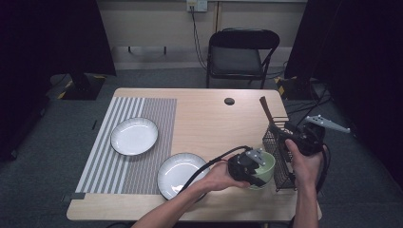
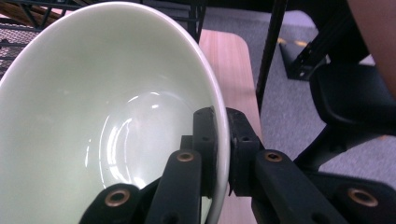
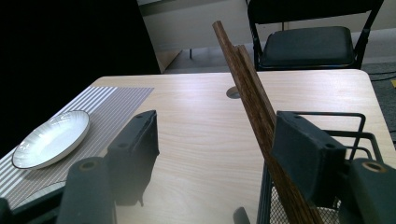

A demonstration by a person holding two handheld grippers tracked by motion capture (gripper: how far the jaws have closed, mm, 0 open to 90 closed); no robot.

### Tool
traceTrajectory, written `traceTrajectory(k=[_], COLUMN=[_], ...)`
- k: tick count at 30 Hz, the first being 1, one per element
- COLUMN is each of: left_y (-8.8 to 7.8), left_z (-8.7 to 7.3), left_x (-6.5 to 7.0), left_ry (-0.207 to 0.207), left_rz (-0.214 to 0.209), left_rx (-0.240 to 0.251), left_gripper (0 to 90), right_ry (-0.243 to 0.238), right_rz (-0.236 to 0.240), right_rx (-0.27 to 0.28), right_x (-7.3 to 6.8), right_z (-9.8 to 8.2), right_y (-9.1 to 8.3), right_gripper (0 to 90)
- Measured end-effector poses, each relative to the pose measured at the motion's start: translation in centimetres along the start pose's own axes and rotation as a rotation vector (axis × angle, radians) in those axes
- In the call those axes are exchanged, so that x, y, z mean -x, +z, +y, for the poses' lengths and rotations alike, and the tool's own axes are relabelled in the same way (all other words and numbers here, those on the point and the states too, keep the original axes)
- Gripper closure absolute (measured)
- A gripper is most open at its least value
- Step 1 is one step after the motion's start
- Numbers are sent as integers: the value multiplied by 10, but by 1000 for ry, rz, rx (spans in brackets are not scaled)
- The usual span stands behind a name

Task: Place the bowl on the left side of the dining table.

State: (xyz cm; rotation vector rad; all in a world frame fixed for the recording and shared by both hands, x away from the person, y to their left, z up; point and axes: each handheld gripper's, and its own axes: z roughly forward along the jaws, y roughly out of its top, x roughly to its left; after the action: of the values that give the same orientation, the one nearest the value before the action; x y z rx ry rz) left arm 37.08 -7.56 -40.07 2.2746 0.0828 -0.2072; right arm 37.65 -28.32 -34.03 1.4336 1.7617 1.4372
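Wooden table (image 1: 209,114) has a striped mat (image 1: 138,142) with two white plates (image 1: 134,136) on its left side. Near the right edge, a green bowl (image 1: 266,164) sits just beside a black wire basket (image 1: 280,156) holding wooden sticks (image 3: 252,107). Left gripper (image 2: 223,140) is pinching the bowl's rim, right gripper (image 3: 215,149) is spread wide by the sticks.

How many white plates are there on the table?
2. One round white ribbed plate lies on the striped grey placemat, toward the far left. The other white plate sits nearer the front edge, half on the placemat, beside the person's left forearm.
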Motion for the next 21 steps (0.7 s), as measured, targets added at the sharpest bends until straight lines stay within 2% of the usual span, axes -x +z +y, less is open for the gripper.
traceTrajectory(k=[1,3,5,8,14,16,21], left_y=[-2,-5,-8,-12,-23,-27,-37], left_z=[0,1,1,1,1,0,-4], left_x=[0,-2,-3,-3,0,0,1], left_ry=[-26,-21,-30,-48,-45,-61,-66], left_rz=[-17,-38,-24,-32,-33,-33,-27], left_rx=[22,41,52,82,115,134,164], left_gripper=[838,838,838,838,837,837,837], right_ry=[0,1,4,3,-7,-11,-25], right_rz=[-4,-5,-8,-8,-6,-15,-13], right_rx=[1,6,5,6,19,32,48], right_x=[0,1,1,1,0,-1,-4], right_z=[0,0,0,0,1,1,3], right_y=[0,-1,-1,-2,-3,-4,-5], right_gripper=[309,308,307,303,285,285,283])
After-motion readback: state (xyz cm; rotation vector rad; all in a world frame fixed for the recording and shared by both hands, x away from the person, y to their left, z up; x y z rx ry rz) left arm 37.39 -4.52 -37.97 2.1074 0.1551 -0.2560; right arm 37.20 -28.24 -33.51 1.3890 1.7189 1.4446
